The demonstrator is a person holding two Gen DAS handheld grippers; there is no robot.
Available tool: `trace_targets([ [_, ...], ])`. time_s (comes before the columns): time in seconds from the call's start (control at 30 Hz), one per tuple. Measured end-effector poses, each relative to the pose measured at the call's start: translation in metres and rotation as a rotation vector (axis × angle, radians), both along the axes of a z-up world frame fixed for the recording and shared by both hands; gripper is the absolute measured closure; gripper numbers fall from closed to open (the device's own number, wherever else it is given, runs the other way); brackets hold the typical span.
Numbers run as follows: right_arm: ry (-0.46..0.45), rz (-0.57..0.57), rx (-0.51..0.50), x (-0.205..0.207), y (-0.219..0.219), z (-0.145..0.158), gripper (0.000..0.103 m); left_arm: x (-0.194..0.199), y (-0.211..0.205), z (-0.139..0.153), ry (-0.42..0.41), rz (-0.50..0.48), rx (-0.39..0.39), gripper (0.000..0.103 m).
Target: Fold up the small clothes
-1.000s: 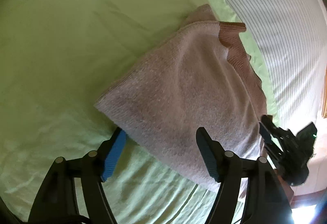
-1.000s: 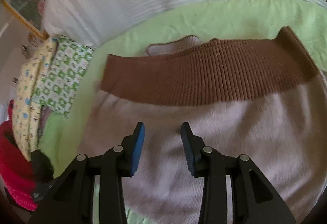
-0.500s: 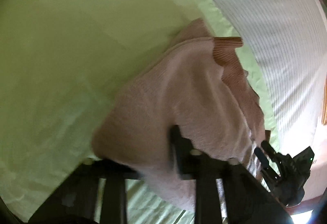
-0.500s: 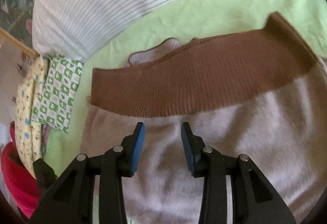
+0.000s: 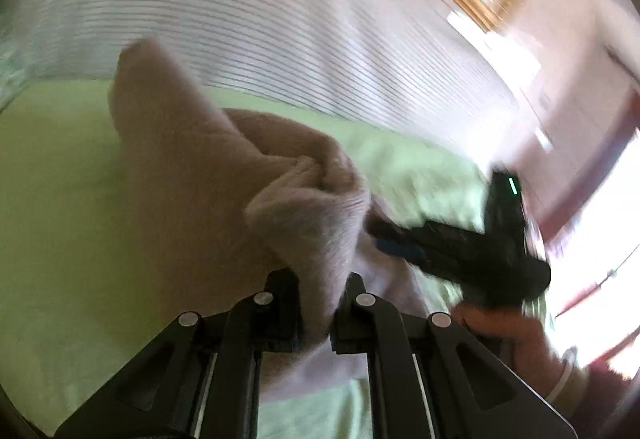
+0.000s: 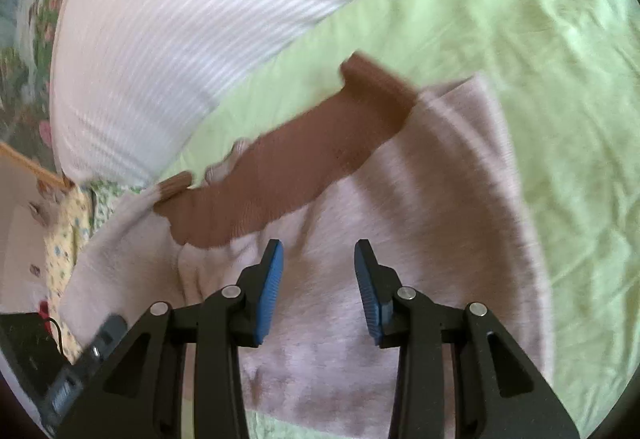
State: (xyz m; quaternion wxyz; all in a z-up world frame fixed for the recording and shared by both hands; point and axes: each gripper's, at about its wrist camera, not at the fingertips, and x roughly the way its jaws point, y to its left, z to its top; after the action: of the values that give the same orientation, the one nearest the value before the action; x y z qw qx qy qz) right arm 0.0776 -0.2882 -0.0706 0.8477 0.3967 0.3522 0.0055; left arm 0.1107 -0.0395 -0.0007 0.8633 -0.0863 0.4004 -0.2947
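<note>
Pink knit garment with brown ribbed waistband, lying on green bed sheet. One bunched fold raised off the sheet, pinched between the fingers of the left gripper; fingers closed on the fabric, cloth rising ahead of the tips. Remainder of garment spread flat under and ahead of the right gripper; waistband just beyond its fingertips, running up to the right. Right fingers parted, blue pads bare, nothing between them, positioned over the pink cloth; contact with it not determinable. Right gripper also visible in left wrist view, right of the raised fold, blurred. White striped bedding beyond the sheet. Patterned folded cloths far left of right fingers.
</note>
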Motion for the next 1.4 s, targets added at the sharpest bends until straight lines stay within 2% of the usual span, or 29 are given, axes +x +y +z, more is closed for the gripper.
trace_targets([
  [0.03, -0.002, -0.009, 0.003, -0.004, -0.007, 0.001, 0.064, -0.004, -0.022, -0.009, -0.007, -0.057, 0.03, 0.095],
  [0.13, 0.001, -0.016, 0.027, -0.012, -0.021, -0.002, 0.064, -0.008, -0.059, -0.038, 0.012, -0.145, 0.125, 0.094],
  [0.2, 0.008, -0.012, 0.053, -0.014, -0.025, -0.007, 0.064, -0.006, -0.074, -0.062, 0.042, -0.174, 0.198, 0.092],
  [0.27, 0.019, 0.01, 0.067, -0.011, -0.025, -0.012, 0.062, -0.005, -0.076, -0.072, 0.056, -0.179, 0.229, 0.089],
  [0.3, 0.025, 0.018, 0.07, -0.01, -0.024, -0.013, 0.055, -0.004, -0.073, -0.071, 0.067, -0.181, 0.225, 0.084],
  [0.37, 0.012, 0.036, 0.073, -0.009, -0.022, -0.015, 0.046, -0.004, -0.066, -0.068, 0.079, -0.182, 0.201, 0.069],
  [0.4, 0.003, 0.047, 0.069, -0.008, -0.019, -0.015, 0.044, -0.006, -0.062, -0.064, 0.077, -0.178, 0.197, 0.06],
  [0.57, -0.006, 0.1, 0.07, 0.007, -0.004, -0.015, 0.04, -0.018, -0.03, -0.052, 0.057, -0.124, 0.213, 0.041],
  [0.73, 0.036, 0.159, 0.068, 0.023, 0.009, -0.02, 0.032, -0.036, 0.009, -0.059, 0.036, -0.016, 0.297, 0.024],
  [0.9, 0.054, 0.212, 0.05, 0.034, 0.022, -0.024, 0.03, -0.049, 0.033, -0.086, 0.097, 0.053, 0.371, 0.023],
  [1.07, 0.052, 0.272, 0.007, 0.039, 0.035, -0.022, 0.029, -0.04, 0.044, -0.096, 0.103, 0.114, 0.411, 0.023],
  [1.13, 0.065, 0.292, -0.056, 0.04, 0.042, -0.021, 0.032, -0.023, 0.041, -0.097, 0.124, 0.137, 0.397, 0.025],
  [1.17, 0.077, 0.302, -0.093, 0.041, 0.046, -0.02, 0.044, -0.018, 0.043, -0.097, 0.135, 0.143, 0.379, 0.027],
  [1.2, 0.086, 0.312, -0.119, 0.042, 0.049, -0.019, 0.061, -0.016, 0.044, -0.097, 0.143, 0.143, 0.363, 0.031],
  [1.27, 0.078, 0.327, -0.138, 0.041, 0.053, -0.015, 0.076, -0.012, 0.044, -0.096, 0.152, 0.142, 0.35, 0.035],
  [1.3, 0.063, 0.333, -0.143, 0.04, 0.054, -0.011, 0.082, -0.012, 0.042, -0.097, 0.156, 0.139, 0.348, 0.038],
  [1.4, -0.002, 0.34, -0.158, 0.03, 0.053, 0.014, 0.085, -0.01, 0.038, -0.094, 0.161, 0.13, 0.341, 0.039],
])
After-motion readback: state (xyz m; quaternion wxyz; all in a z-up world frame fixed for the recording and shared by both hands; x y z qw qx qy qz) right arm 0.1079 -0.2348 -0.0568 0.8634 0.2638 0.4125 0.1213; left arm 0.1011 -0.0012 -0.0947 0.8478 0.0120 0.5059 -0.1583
